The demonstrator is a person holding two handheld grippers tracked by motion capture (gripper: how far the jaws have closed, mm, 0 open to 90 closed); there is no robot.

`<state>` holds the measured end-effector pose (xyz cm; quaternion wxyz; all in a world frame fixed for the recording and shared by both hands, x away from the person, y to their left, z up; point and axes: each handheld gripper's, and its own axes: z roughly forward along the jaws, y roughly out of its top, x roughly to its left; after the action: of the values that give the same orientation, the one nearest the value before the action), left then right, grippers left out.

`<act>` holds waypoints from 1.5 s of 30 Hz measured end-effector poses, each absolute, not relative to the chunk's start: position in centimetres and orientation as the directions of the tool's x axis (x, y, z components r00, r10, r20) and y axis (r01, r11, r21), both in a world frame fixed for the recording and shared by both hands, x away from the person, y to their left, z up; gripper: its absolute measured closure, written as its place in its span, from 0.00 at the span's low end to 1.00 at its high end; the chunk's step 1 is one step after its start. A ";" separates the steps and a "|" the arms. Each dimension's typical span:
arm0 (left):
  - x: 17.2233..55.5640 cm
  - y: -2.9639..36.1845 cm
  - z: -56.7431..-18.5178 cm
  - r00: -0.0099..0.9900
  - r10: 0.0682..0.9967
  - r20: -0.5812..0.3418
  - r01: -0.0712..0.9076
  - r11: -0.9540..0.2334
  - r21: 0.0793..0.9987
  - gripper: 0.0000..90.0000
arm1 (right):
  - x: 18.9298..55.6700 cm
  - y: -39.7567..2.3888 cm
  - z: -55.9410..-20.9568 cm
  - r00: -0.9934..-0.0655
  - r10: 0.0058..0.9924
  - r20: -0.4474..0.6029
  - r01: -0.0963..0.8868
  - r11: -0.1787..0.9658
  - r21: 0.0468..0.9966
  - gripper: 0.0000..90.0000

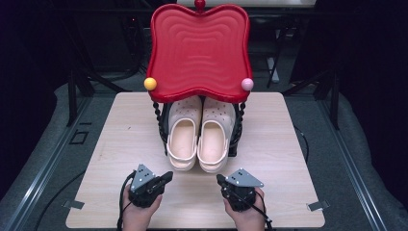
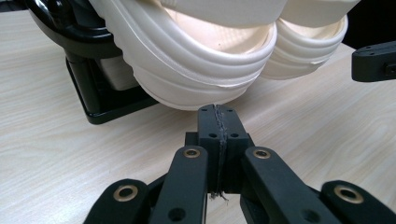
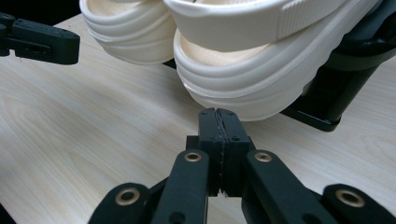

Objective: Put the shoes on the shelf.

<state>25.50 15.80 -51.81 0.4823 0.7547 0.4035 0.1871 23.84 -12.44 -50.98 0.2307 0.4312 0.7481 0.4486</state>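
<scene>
Clogs, a cream pair: the left clog (image 1: 182, 136) and right clog (image 1: 214, 136) lie side by side on a black rack (image 1: 236, 130) mid-table (image 1: 115, 144), long axes running away from the person, heels nearest, toes tucked under a red tray (image 1: 198, 48) on the rack's top. From above, the left gripper (image 1: 167, 176) sits just short of the left heel, jaws pressed together on nothing; the right gripper (image 1: 220, 179) mirrors it, likewise closed and empty. Toes are partly hidden by the tray. The left gripper view shows the heel's ribbed sole (image 2: 196, 70) overhanging the tabletop, cut off above; the right gripper view shows a heel strap (image 3: 261, 23).
</scene>
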 end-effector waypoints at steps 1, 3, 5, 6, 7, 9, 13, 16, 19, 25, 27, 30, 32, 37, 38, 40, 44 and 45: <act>25.6 15.7 -51.9 0.605 0.789 -0.107 0.433 -0.214 0.876 1.00 | 23.9 -12.5 -51.0 -0.523 0.852 0.039 0.449 0.236 0.862 1.00; 25.7 15.6 -52.0 0.605 0.789 -0.109 0.435 -0.213 0.875 1.00 | 24.0 -12.3 -51.3 -0.519 0.853 0.044 0.449 0.229 0.864 1.00; 25.8 15.5 -52.0 0.607 0.787 -0.106 0.435 -0.218 0.874 1.00 | 24.1 -12.1 -51.5 -0.520 0.853 0.042 0.453 0.234 0.860 1.00; 25.8 15.4 -52.0 0.606 0.788 -0.107 0.438 -0.219 0.872 1.00 | 24.2 -12.1 -51.4 -0.525 0.850 0.040 0.463 0.246 0.852 1.00; 25.8 15.3 -52.1 0.607 0.788 -0.106 0.439 -0.221 0.871 1.00 | 24.4 -11.9 -51.7 -0.518 0.855 0.041 0.444 0.227 0.866 1.00; 25.9 15.2 -52.2 0.606 0.788 -0.107 0.443 -0.223 0.868 1.00 | 24.4 -11.9 -51.7 -0.523 0.852 0.039 0.460 0.243 0.854 1.00; 26.1 14.9 -52.3 0.601 0.794 -0.096 0.441 -0.228 0.868 1.00 | 24.6 -11.7 -51.9 -0.519 0.854 0.038 0.456 0.239 0.857 1.00; 26.2 14.8 -52.3 0.599 0.795 -0.095 0.443 -0.230 0.867 1.00 | 24.8 -11.8 -51.9 -0.517 0.855 0.035 0.453 0.239 0.859 1.00; 26.4 14.7 -52.3 0.592 0.801 -0.092 0.439 -0.224 0.870 1.00 | 24.9 -12.0 -51.8 -0.508 0.861 0.037 0.462 0.236 0.855 1.00; 26.4 14.6 -52.1 0.592 0.801 -0.091 0.440 -0.226 0.869 1.00 | 25.1 -12.1 -51.5 -0.506 0.862 0.041 0.465 0.233 0.854 1.00; 26.4 14.6 -52.1 0.589 0.802 -0.094 0.441 -0.222 0.870 1.00 | 25.1 -12.3 -51.3 -0.494 0.869 0.034 0.457 0.226 0.861 1.00; 26.5 14.7 -52.0 0.588 0.804 -0.094 0.445 -0.224 0.867 1.00 | 25.2 -12.6 -51.1 -0.490 0.871 0.039 0.472 0.227 0.852 1.00; 26.6 14.7 -51.9 0.587 0.804 -0.099 0.447 -0.219 0.867 1.00 | 25.3 -12.5 -51.2 -0.482 0.876 0.027 0.450 0.221 0.865 1.00; 26.7 14.7 -51.9 0.587 0.804 -0.100 0.445 -0.217 0.869 1.00 | 25.4 -12.7 -51.0 -0.461 0.888 0.002 0.445 0.229 0.866 1.00; 26.7 14.7 -51.9 0.585 0.805 -0.102 0.446 -0.214 0.869 1.00 | 25.5 -12.9 -50.9 -0.457 0.889 -0.001 0.458 0.236 0.857 1.00; 26.8 14.7 -51.8 0.589 0.802 -0.103 0.448 -0.218 0.867 1.00 | 25.7 -13.2 -50.8 -0.437 0.899 -0.005 0.448 0.223 0.866 1.00; 27.0 14.4 -51.8 0.590 0.800 -0.105 0.446 -0.215 0.869 1.00 | 26.0 -13.9 -50.4 -0.420 0.907 -0.018 0.467 0.233 0.853 1.00; 27.0 14.3 -51.7 0.592 0.799 -0.103 0.447 -0.219 0.867 1.00 | 26.0 -14.0 -50.4 -0.417 0.909 -0.024 0.469 0.238 0.851 1.00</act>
<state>27.02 14.29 -51.73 0.4705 0.7580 0.4111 0.1872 26.02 -13.98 -50.42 0.2717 0.4666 0.7382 0.4044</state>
